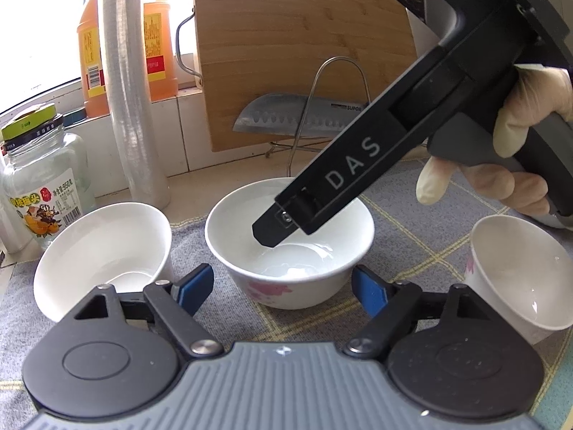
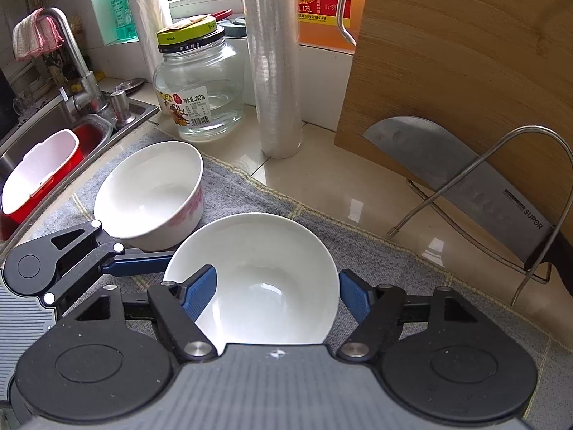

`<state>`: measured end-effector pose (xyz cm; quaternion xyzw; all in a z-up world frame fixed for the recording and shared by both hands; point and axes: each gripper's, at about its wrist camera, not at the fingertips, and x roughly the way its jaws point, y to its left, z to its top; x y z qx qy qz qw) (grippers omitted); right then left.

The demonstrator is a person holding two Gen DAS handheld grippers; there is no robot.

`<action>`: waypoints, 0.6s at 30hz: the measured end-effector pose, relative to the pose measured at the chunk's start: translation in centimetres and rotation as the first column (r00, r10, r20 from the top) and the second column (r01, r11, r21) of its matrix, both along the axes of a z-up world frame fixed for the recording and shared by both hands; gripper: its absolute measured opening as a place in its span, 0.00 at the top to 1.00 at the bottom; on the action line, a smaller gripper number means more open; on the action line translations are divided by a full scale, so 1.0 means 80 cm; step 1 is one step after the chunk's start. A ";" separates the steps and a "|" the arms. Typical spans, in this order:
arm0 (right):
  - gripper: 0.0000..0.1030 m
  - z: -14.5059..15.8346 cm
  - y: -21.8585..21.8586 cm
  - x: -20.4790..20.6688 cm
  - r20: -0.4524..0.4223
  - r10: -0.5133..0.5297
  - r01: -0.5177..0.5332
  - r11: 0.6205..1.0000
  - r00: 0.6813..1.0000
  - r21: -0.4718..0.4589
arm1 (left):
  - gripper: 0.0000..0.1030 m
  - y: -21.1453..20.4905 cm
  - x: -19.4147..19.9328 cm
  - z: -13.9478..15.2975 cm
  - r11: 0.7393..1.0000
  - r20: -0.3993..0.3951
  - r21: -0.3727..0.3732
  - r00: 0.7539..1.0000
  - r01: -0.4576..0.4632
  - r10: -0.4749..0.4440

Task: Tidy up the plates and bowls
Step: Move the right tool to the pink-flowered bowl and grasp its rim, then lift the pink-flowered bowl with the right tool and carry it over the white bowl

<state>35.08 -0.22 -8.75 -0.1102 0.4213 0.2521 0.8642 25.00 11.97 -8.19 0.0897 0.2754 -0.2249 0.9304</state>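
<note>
- The step in hand is the pick-up of the middle bowl (image 1: pixel 232 222). It stands upright on the grey checked cloth (image 1: pixel 412 222) on the bench, between the other two bowls.
- Your left gripper (image 1: pixel 282 291) has its jaws clenched on that bowl low down, one pad at its 9 o'clock side and one at its 3 o'clock side. I judge it is steadying the bowl rather than carrying it.
- Your right gripper (image 2: pixel 276 293) comes down into the same bowl from about 1 o'clock in the left wrist view. Its jaws are not yet grasping anything. One blue pad (image 2: pixel 200 290) hangs inside the bowl, and the other (image 2: pixel 352 295) sits just outside the rim at 3 o'clock.
- A second bowl (image 1: pixel 104 247) sits at 9 o'clock of the middle one, near the glass jar (image 1: pixel 39 186), and a third (image 1: pixel 512 268) at 3 o'clock. Both are apart from it.
- Next, I would say, shift the right jaws so one wall lies squarely between the pads, then close firmly. Glazed porcelain is likely to slip.
- Release the left jaws only once the right holds, then lift straight up and nest the bowl in a neighbour.
</note>
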 end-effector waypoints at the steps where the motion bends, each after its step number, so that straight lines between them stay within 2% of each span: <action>1: 0.24 0.000 0.001 0.001 -0.001 0.001 -0.001 1.000 1.000 -0.001 | 0.19 0.000 0.001 0.000 1.000 0.000 -0.001 1.000 0.000 0.000; 12: 0.34 -0.004 -0.002 0.010 -0.014 -0.009 0.009 1.000 1.000 -0.004 | 0.19 -0.001 0.002 -0.002 1.000 0.009 -0.002 1.000 0.017 -0.017; 18: 0.33 -0.004 -0.005 0.011 -0.023 -0.021 0.021 1.000 1.000 0.015 | 0.19 0.001 0.003 -0.002 0.999 0.013 -0.002 0.999 0.036 -0.036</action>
